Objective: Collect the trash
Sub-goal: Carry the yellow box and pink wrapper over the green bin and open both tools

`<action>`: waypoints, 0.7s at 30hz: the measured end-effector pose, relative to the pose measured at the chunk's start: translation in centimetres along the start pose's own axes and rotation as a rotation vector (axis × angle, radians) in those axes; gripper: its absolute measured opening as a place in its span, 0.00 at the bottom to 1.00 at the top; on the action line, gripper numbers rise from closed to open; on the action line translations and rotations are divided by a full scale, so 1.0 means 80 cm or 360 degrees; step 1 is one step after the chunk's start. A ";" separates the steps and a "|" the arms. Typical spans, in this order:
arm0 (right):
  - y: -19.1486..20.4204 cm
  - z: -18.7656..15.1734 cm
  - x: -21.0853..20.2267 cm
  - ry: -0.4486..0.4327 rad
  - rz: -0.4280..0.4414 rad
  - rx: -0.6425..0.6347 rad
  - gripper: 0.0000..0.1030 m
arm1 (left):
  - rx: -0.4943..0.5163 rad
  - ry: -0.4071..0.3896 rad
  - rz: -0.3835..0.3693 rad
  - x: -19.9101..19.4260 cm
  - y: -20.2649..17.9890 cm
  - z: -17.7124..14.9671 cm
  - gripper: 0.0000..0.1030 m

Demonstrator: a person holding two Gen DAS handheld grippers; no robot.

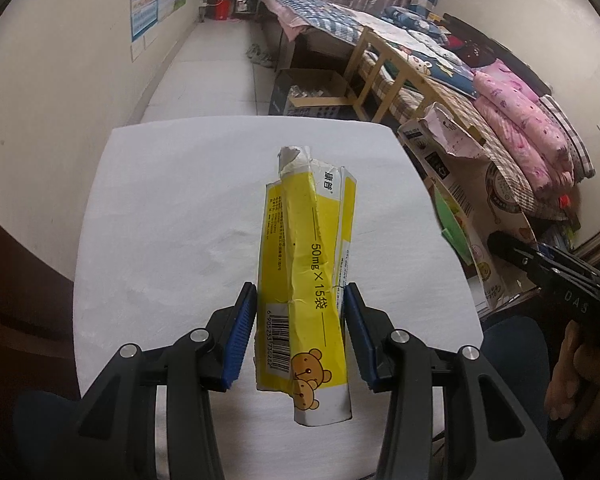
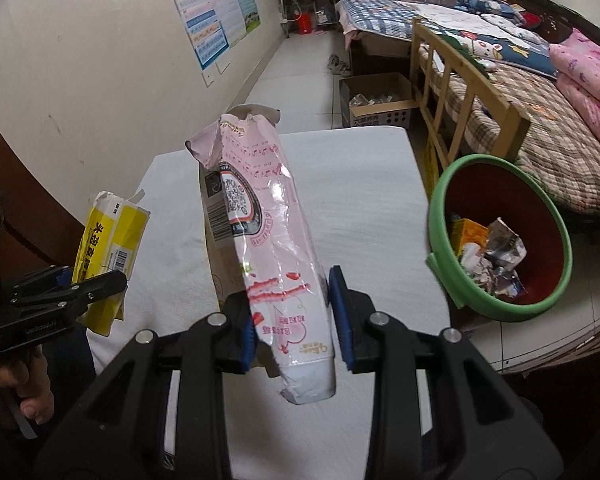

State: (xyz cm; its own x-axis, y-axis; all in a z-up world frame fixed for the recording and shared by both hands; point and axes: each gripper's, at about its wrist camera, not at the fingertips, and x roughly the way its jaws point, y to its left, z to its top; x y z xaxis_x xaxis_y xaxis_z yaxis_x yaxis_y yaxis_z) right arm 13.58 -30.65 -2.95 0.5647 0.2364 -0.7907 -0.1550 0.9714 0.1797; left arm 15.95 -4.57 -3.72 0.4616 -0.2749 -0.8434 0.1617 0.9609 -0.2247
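Note:
My left gripper [image 1: 300, 304] is shut on a crushed yellow medicine box [image 1: 308, 280] with bear pictures, held above the white table [image 1: 160, 220]. The box also shows in the right wrist view [image 2: 112, 248] at the left, with the left gripper [image 2: 88, 280] on it. My right gripper [image 2: 292, 304] is shut on a flattened pink carton [image 2: 268, 240], held over the table [image 2: 364, 200]. The pink carton also shows in the left wrist view [image 1: 456, 184] at the right. A green-rimmed red trash bin [image 2: 444, 216] with crumpled trash inside stands on the floor right of the table.
A wooden-framed bed [image 2: 468, 92] with quilts and pink pillows runs along the right. An open cardboard box [image 2: 380, 100] sits on the floor beyond the table. Posters [image 2: 212, 12] hang on the left wall.

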 end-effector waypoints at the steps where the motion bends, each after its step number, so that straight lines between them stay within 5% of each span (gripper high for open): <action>1: -0.003 0.000 -0.004 -0.0007 -0.0002 0.0006 0.30 | 0.0011 -0.0005 -0.0001 -0.003 -0.005 0.001 0.41; 21: -0.099 0.013 -0.085 -0.0165 -0.0056 0.0235 0.30 | 0.0217 -0.0047 -0.0029 -0.033 -0.115 0.059 0.41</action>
State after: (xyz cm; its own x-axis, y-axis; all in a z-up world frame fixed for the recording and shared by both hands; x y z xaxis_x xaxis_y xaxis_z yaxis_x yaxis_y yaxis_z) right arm 11.82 -39.97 1.63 0.6492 0.1959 -0.7349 -0.0172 0.9698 0.2433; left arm 17.36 -12.86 2.92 0.4829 -0.2949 -0.8245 0.2864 0.9430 -0.1696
